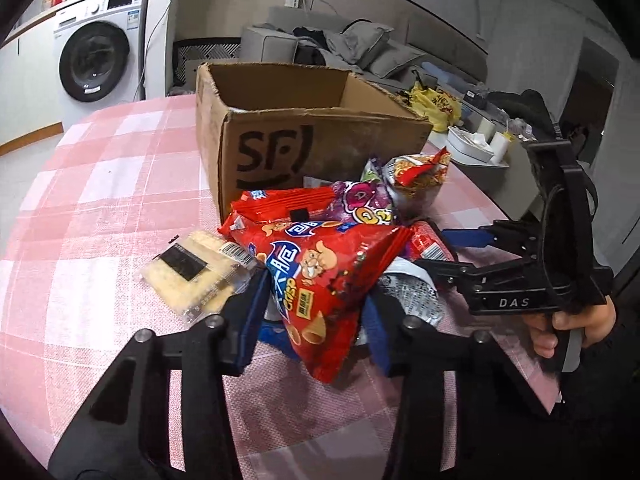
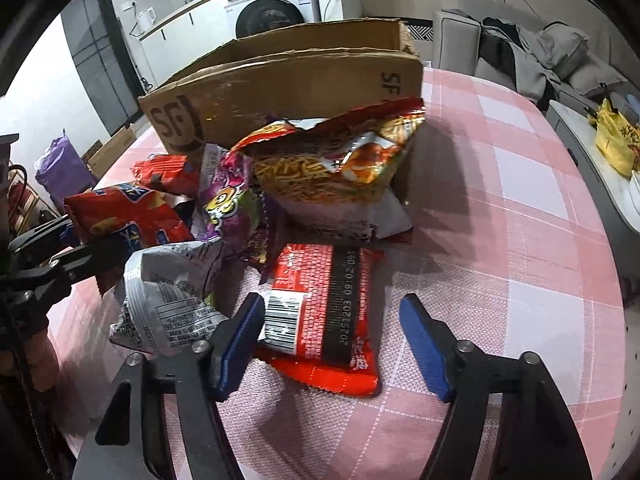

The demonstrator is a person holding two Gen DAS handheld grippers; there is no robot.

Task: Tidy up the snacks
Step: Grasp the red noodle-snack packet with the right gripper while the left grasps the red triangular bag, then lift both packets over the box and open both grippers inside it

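Observation:
A pile of snack packs lies on the pink checked tablecloth in front of an open SF cardboard box. My left gripper is shut on a red crisp bag and grips its lower end. The box also shows in the right wrist view. My right gripper is open around a flat red packet lying on the cloth. In the left wrist view the right gripper sits at the pile's right side. A cracker pack lies left of the pile.
A yellow noodle-snack bag leans on the box, with a purple bag and a silver pack to its left. A washing machine and a sofa stand behind the table. A side table holds clutter.

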